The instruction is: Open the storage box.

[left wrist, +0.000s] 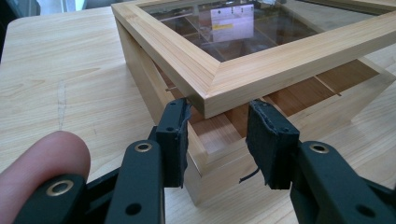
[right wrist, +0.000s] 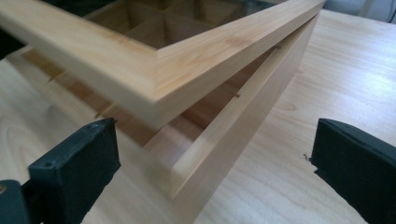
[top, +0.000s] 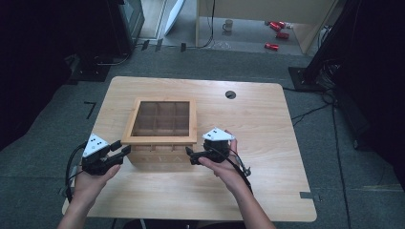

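Pale wooden table [top: 267, 143], smooth and faintly grained, rounded at the corners. At its middle, a square box [top: 160, 155] of the same blond wood, split inside into compartments. Over it, a framed lid with a glass pane [top: 161, 119], hinged at the far side and tipped up at the near edge, a gap showing beneath in both gripper views. Left gripper [left wrist: 219, 140] at the lid's near left corner, black pads nearly together just under the mitred corner, seemingly propping it; a clamp not certain. Right gripper [right wrist: 210, 154] nearest the lid's near right corner, jaws wide apart, holding nothing, the corner straight ahead and slightly above.
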`<control>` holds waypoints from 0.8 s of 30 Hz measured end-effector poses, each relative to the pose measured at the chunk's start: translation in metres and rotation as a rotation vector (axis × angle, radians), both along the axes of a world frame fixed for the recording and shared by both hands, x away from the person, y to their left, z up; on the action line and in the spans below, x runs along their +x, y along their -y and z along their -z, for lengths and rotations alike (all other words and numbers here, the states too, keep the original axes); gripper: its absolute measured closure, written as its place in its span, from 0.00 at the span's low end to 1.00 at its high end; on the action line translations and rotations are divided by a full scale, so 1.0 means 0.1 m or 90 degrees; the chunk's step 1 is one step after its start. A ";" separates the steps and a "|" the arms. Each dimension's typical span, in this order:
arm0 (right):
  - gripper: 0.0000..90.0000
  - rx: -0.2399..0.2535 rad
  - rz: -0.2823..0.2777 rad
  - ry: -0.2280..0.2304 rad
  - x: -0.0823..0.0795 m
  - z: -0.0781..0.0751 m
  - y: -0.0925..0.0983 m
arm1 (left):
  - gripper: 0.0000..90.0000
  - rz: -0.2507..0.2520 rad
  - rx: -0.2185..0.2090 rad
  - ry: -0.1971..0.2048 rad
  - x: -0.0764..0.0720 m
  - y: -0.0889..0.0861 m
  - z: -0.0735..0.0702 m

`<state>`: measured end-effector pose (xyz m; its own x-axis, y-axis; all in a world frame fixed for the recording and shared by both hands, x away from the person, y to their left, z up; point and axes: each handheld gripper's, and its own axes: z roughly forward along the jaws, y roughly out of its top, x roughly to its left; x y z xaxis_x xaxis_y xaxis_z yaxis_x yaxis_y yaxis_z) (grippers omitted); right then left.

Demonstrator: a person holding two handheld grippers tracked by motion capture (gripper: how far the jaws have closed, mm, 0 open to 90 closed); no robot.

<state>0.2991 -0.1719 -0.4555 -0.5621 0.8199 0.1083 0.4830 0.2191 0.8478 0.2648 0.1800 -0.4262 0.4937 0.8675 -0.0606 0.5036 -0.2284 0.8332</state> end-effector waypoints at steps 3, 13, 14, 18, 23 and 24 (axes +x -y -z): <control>0.05 0.015 0.020 0.014 0.04 0.00 -0.01 | 0.66 -0.001 -0.001 -0.005 0.01 0.00 0.01; 0.05 -0.009 0.010 0.037 0.08 -0.03 -0.02 | 0.60 0.002 -0.029 -0.003 0.01 -0.04 0.01; 0.05 -0.011 0.009 0.040 0.08 -0.04 -0.02 | 0.56 0.007 -0.036 0.000 0.00 -0.05 0.01; 0.05 -0.010 0.009 0.045 0.10 -0.10 -0.03 | 0.36 0.006 -0.025 -0.005 -0.07 -0.08 0.05; 0.05 -0.006 0.011 0.050 0.13 -0.20 -0.04 | 0.25 -0.022 -0.034 -0.039 -0.16 -0.20 0.27; 0.05 -0.003 0.013 0.054 0.15 -0.24 -0.04 | 0.24 -0.037 -0.037 -0.051 -0.18 -0.24 0.36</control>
<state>0.3139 -0.1681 -0.4313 -0.5523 0.8317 0.0568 0.4134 0.2140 0.8850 0.2463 0.2042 -0.4620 0.4341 0.8886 -0.1484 0.5805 -0.1499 0.8003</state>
